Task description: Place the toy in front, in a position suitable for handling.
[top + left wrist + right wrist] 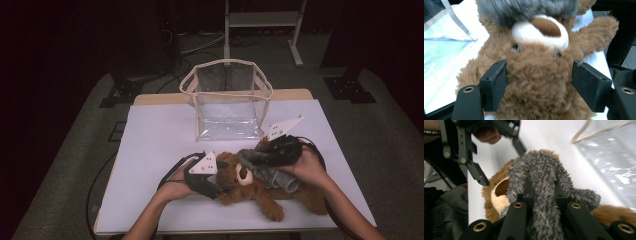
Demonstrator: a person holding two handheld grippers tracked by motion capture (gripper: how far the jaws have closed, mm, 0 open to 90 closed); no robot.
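High view: white table (160,135), dark room.

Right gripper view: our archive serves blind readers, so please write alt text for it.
The right tongs pinch a grey furry cloth draped over a brown teddy bear on a white table; the left tongs hover open beyond.

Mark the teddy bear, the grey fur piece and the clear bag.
teddy bear (243,174), high view, on its pale muzzle.
grey fur piece (541,177), right gripper view, on its middle.
clear bag (227,127), high view, on its front wall.

No legible text (anywhere)
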